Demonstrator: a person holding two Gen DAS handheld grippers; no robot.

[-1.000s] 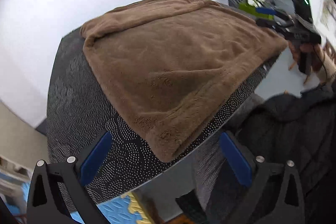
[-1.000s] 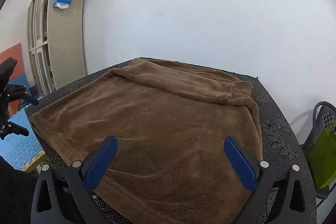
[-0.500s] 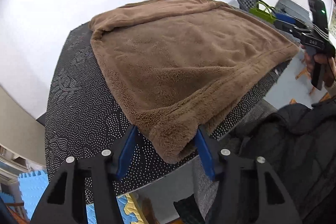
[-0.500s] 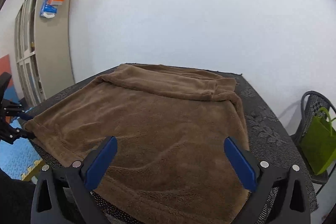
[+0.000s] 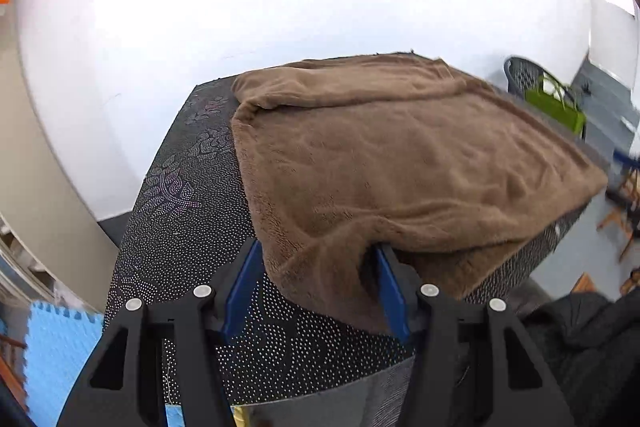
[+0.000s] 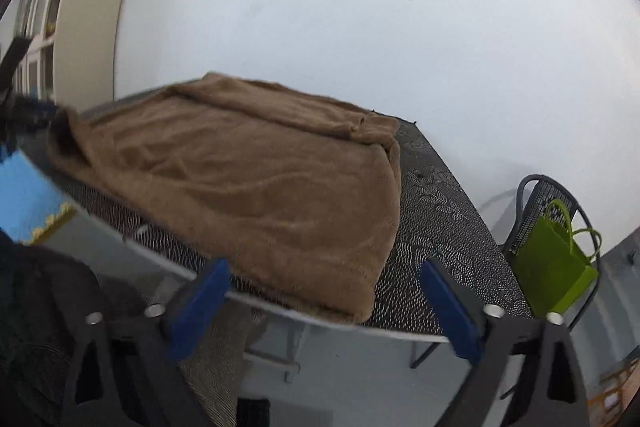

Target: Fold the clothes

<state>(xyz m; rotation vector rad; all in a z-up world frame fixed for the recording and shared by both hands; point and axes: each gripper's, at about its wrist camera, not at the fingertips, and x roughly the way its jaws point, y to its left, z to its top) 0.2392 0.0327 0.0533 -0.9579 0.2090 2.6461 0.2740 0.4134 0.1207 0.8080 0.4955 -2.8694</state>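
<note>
Brown fleece (image 5: pixel 400 163) flat on the dotted table (image 5: pixel 180 227), near corners being taken.
My left gripper (image 5: pixel 316 287) pinched its corner; my right gripper (image 6: pixel 324 291) was closing around the other, pads clear. Risk: thick pile slipping, giving a skewed fold.

Fuzzy, matt brown fleece garment (image 5: pixel 400 163) on a textured black table cover (image 5: pixel 180 227) with glinting dots

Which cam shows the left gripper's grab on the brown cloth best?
Left wrist: the left gripper fingers pinch the brown cloth corner, filling the foreground. Right wrist shows only that lifted corner, far off and blurred.
</note>
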